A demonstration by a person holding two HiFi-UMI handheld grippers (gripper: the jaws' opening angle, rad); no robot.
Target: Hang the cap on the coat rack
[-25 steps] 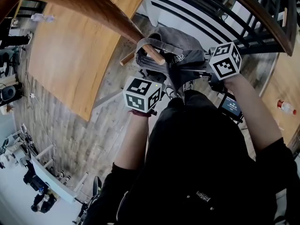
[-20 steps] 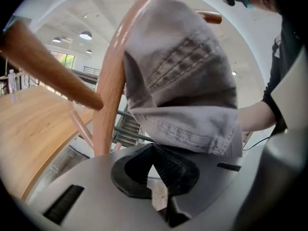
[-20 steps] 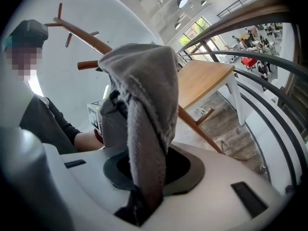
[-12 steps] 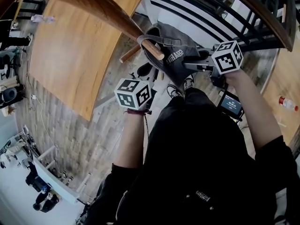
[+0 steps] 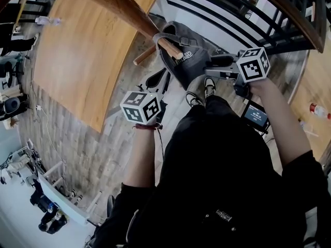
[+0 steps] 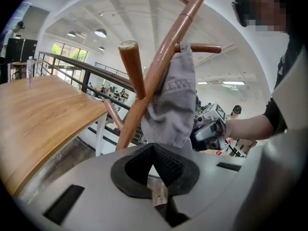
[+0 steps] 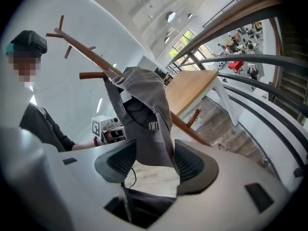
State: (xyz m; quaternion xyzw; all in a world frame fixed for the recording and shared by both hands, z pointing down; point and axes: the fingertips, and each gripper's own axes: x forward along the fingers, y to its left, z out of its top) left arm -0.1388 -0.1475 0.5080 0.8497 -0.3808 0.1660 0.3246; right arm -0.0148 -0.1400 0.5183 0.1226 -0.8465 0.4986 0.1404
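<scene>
Presently, found the right gripper (image 7: 154,143) with its jaws just having been opening and both pads standing wide apart. Located the grey cap (image 7: 144,109) directly between those pads, hanging down into the gap, with neither pad seen pressing on it; could not tell whether the right-hand pad brushed the fabric. Traced the cap upward from the jaws to a wooden peg (image 7: 91,74) of the coat rack (image 7: 82,49), with the strap end looped over that peg and the crown and brim hanging below it. Noted the slanted pole (image 7: 194,130) of the rack passing behind the cap, above and beyond the right jaws. Found the left gripper (image 6: 154,148) with its pad tips brought together and nothing between them. Placed the cap ahead of and above the left jaws, apart from them, hanging beside the pole. Saw a second peg (image 6: 134,69) above and slightly left of the closed tips. Saw the right gripper beyond the cap from the left jaws, at the cap's lower right edge. Recorded a wooden table (image 6: 43,109) off to the left of the left jaws, and a railing (image 7: 240,20) above and to the right of the right jaws. Confirmed from the head view the right gripper at the cap's lower edge and the left gripper lower, apart from the cap.
</scene>
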